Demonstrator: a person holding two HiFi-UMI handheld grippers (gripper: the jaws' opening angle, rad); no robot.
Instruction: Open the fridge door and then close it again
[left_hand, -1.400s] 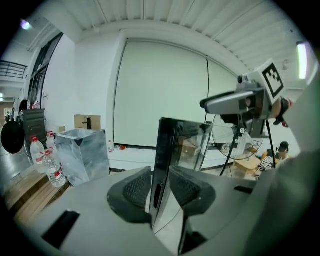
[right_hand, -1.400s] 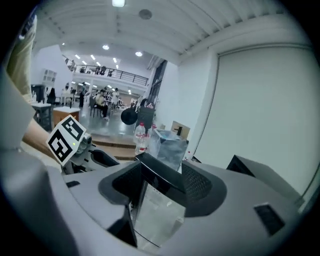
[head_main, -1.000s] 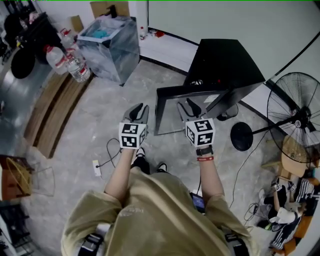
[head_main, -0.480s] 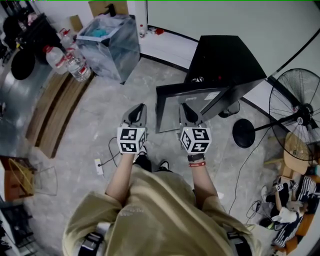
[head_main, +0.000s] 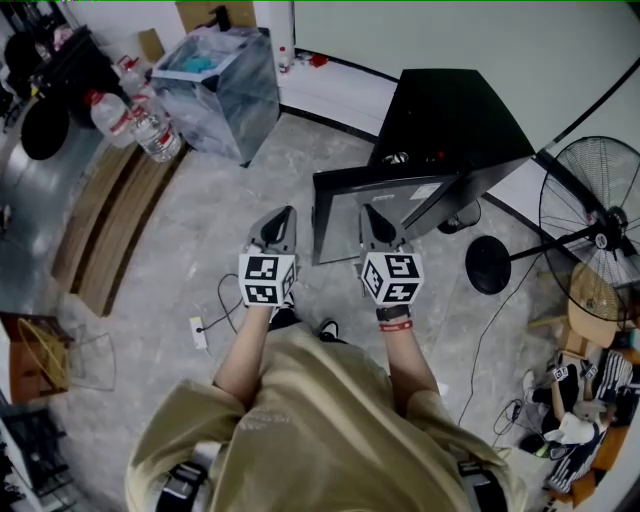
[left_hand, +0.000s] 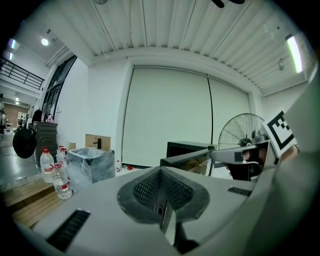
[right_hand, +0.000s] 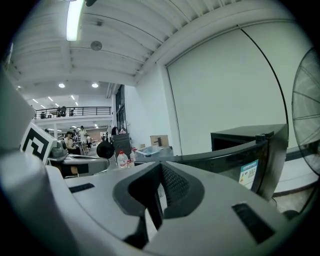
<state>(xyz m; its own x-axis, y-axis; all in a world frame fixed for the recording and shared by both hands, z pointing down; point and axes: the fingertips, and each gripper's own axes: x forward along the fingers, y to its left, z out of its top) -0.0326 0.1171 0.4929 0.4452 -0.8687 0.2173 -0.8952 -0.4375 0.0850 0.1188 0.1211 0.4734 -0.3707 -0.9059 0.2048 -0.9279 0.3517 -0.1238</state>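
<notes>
Fridge door (head_main: 345, 215): standing open off the front of the black fridge (head_main: 450, 120), reaching out toward the person and sitting right ahead of both tools. Holding the left gripper (head_main: 285, 214) just left of the door's free edge, its jaws having just been closing and now pressing flat together with nothing between them. Holding the right gripper (head_main: 368, 210) alongside, well apart from the left one, overlapping the door panel as seen from the head view, its jaws likewise having just been closing and now meeting on empty air; not showing clearly whether its tip is touching the door. Carrying a marker cube (head_main: 265, 280) on each gripper, showing black-and-white square patterns only, no letters. Wearing a red band (head_main: 395, 326) at the right wrist. Looking outward and finding a white-and-blue sticker (right_hand: 248, 174) on the door, its print being too small to read. Finding, on the floor near the person's left arm, a white power strip (head_main: 194, 335) with its cord trailing off. Finding farther left a cluster of clear water bottles (head_main: 150, 135) wearing red label bands, the wording being too blurred to make out, and just beside them a square bin (head_main: 215, 90) lined with a clear bag. Finding a standing fan (head_main: 590, 235) with a round black base to the right of the fridge.
</notes>
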